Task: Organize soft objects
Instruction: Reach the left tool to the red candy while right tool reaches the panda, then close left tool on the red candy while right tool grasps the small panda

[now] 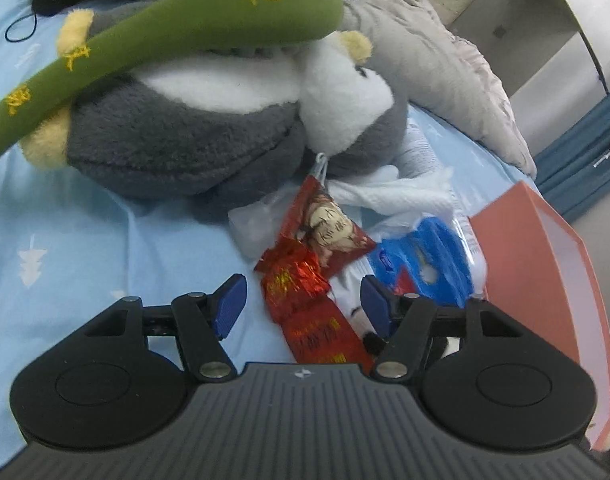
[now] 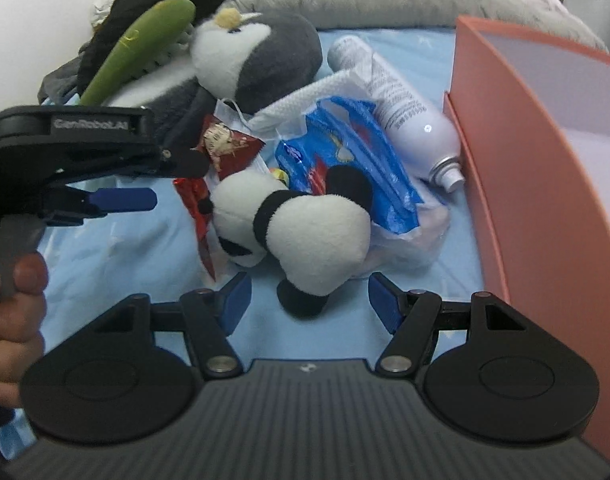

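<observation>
Right gripper [image 2: 307, 300] jaws apart, hovering just short of panda [image 2: 305, 232] on bed [image 2: 125, 248] beside pink box [image 2: 545, 184]; left gripper [image 1: 301, 304] likewise spread over red packets [image 1: 305, 280]; best closed squarely across panda's plump body.

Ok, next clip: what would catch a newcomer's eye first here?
Probably the grey penguin plush lying on the blue sheet, with a green plush stick across it. Next, the small panda plush just ahead of the open right tongs, beside red and blue snack packets and a salmon-pink box.
</observation>
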Available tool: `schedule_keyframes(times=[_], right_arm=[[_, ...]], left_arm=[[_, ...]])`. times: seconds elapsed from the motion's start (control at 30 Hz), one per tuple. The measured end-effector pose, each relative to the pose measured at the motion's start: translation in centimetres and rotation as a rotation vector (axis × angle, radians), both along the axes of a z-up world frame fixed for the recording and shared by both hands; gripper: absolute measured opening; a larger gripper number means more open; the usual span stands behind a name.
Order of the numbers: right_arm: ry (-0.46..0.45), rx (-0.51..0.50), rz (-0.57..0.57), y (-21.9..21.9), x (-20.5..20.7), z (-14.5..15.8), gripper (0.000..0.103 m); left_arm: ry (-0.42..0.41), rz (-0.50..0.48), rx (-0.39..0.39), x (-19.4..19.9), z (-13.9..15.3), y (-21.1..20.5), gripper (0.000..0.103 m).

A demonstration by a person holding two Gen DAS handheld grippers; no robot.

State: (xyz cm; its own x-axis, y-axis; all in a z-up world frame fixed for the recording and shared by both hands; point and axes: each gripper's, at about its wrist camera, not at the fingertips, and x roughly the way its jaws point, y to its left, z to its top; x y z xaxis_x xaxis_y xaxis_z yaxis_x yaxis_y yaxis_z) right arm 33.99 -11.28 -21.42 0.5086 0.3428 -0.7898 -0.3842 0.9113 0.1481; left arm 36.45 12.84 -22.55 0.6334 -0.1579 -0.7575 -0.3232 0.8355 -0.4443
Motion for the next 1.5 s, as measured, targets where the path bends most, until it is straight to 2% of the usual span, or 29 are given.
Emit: schedule_keyframes(times=[0.1, 0.2, 0.37, 0.43, 0.5, 0.57, 0.8, 1.2, 1.5], right_arm=[[0.014, 0.007, -0.012, 0.2, 0.7, -0.8, 0.067], [0.018, 0.016, -0.022, 0.3, 1.1, -1.4, 0.067], [0.006, 0.016, -0.041, 0.2, 1.3, -1.8, 0.066], [-0.014, 0.027, -0.050, -0.1, 1.0, -1.4, 0.054], [-0.030, 0.022, -0.047, 0.0, 0.7, -1.0, 0.046], [-0.036, 0.017, -0.046, -0.1, 0.3, -0.8, 0.043], [-0.054, 0.017, -0.038, -0.5, -2.1, 0.7, 0.038], [-0.109, 0.015, -0.063, -2.4, -7.9, 4.2, 0.037], [-0.158, 0.077, -0.095, -4.2, -12.6, 7.8, 0.037]], left_arm=[[0.010, -0.006, -0.005, 0.4, -0.7, 0.0, 0.044], [0.002, -0.002, -0.013, 0.5, -1.0, 0.1, 0.038], [-0.003, -0.025, 0.058, 0.6, -0.1, -0.7, 0.034], [-0.007, -0.034, 0.084, 0.4, 0.3, -1.0, 0.033], [-0.013, -0.033, 0.076, 0.0, 0.8, -0.9, 0.031], [-0.016, -0.041, 0.088, -0.5, 1.3, -0.9, 0.023], [-0.028, -0.054, 0.129, -3.6, 3.6, -1.3, 0.023], [-0.072, -0.083, 0.175, -11.2, 8.2, -3.2, 0.023], [-0.100, -0.143, 0.232, -16.4, 11.3, -5.5, 0.023]])
